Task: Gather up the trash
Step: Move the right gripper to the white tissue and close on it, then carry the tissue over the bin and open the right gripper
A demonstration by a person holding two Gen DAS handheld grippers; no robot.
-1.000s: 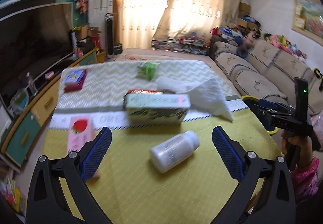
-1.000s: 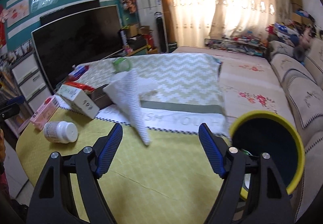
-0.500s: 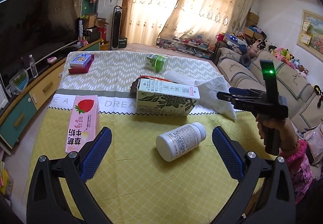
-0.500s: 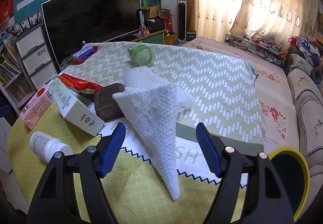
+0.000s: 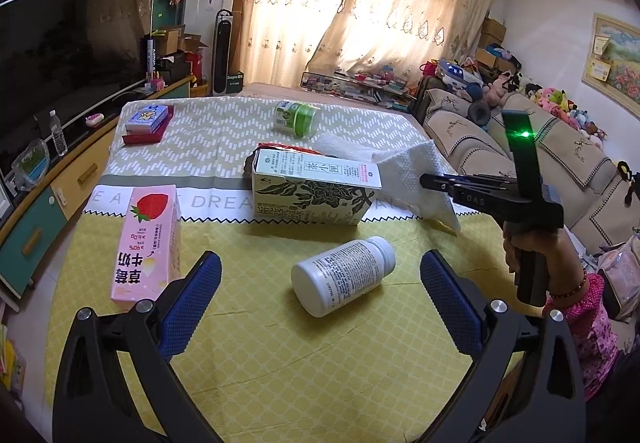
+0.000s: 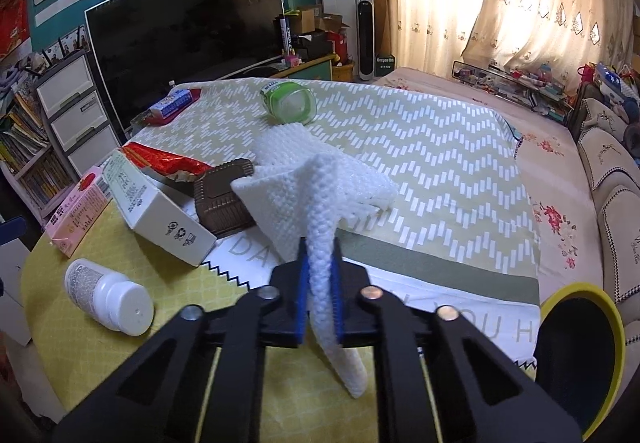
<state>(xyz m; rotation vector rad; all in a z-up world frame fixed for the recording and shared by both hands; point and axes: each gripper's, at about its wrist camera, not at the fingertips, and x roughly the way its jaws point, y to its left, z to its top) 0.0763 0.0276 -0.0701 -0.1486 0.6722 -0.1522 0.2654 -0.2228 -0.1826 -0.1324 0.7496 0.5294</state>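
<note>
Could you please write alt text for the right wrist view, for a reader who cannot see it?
The right gripper is shut on a white paper towel over a cloth-covered table. To its left lie a white bottle and cartons; a yellow-rimmed bin sits at right.

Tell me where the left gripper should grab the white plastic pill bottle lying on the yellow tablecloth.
Grip the white plastic pill bottle across the middle of its labelled barrel, coming from above. It lies on its side, slanted between the open left gripper fingers, so probably rotate the wrist until the fingers straddle the barrel's sides.
</note>
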